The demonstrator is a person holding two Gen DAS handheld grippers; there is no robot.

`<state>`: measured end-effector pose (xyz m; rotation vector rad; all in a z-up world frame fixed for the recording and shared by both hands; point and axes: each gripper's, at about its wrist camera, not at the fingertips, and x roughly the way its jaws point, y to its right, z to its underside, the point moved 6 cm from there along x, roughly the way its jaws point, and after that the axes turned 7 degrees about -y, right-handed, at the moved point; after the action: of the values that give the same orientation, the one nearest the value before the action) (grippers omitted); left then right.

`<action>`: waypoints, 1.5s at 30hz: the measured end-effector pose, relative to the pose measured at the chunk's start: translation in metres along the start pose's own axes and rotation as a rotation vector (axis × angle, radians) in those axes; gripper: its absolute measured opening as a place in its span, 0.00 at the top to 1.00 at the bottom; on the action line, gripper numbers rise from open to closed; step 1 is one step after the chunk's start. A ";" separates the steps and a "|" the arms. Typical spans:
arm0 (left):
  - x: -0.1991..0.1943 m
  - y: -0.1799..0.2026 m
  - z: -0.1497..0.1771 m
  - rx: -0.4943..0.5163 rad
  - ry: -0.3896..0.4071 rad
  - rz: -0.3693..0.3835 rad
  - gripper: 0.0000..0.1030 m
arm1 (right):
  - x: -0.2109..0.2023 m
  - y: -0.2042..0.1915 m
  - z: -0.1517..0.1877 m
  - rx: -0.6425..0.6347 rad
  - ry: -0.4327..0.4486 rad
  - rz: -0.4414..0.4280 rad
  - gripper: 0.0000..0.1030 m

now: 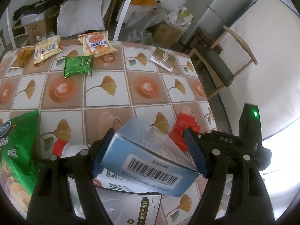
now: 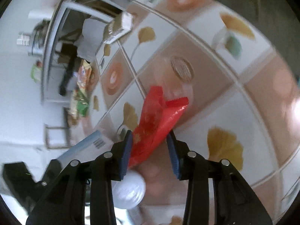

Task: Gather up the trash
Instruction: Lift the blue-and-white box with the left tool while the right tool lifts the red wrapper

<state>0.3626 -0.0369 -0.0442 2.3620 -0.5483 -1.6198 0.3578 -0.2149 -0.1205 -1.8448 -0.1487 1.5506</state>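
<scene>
Holding one blue box (image 1: 150,161), left claw (image 1: 150,153); five wrappers (image 1: 78,65) beyond.

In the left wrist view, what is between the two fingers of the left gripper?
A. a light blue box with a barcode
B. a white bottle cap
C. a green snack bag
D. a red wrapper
A: the left gripper has a light blue box with a barcode wedged between its pads, while the red wrapper lies beyond the gripper's far finger, at the right gripper.
</scene>
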 end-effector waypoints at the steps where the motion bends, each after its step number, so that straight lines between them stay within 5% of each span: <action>1: 0.001 -0.001 0.000 -0.002 -0.001 0.002 0.30 | 0.002 -0.002 -0.003 -0.026 0.010 0.032 0.80; 2: 0.001 -0.001 0.000 -0.003 -0.002 0.004 0.30 | 0.004 -0.003 -0.006 -0.044 0.016 0.048 0.88; 7: 0.001 -0.002 0.000 -0.018 -0.005 0.028 0.31 | 0.000 0.001 -0.012 -0.076 0.043 0.027 0.94; 25: -0.048 0.012 -0.011 -0.053 0.125 0.150 0.32 | -0.095 0.000 -0.004 -0.139 0.233 -0.071 0.96; 26: -0.052 0.014 -0.011 -0.050 0.136 0.155 0.38 | -0.098 -0.001 -0.003 -0.141 0.237 -0.075 0.96; 27: -0.056 0.016 -0.012 -0.048 0.144 0.161 0.71 | -0.102 -0.001 -0.002 -0.145 0.245 -0.077 0.96; 30: -0.058 0.018 -0.011 -0.073 0.129 0.221 0.73 | -0.112 -0.001 0.002 -0.154 0.264 -0.075 0.96; 35: -0.058 0.022 -0.004 -0.024 0.160 0.205 0.71 | -0.111 0.006 0.009 -0.156 0.269 -0.060 0.96; 40: -0.057 0.022 -0.002 0.003 0.164 0.174 0.47 | -0.106 0.018 0.010 -0.125 0.259 -0.070 0.96; 45: -0.049 0.026 0.003 0.037 0.137 0.150 0.43 | -0.119 0.037 0.012 -0.101 0.299 -0.080 0.96</action>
<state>0.3396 -0.0390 0.0065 2.3728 -0.7143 -1.3835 0.3023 -0.2976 -0.0446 -2.0998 -0.1624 1.2165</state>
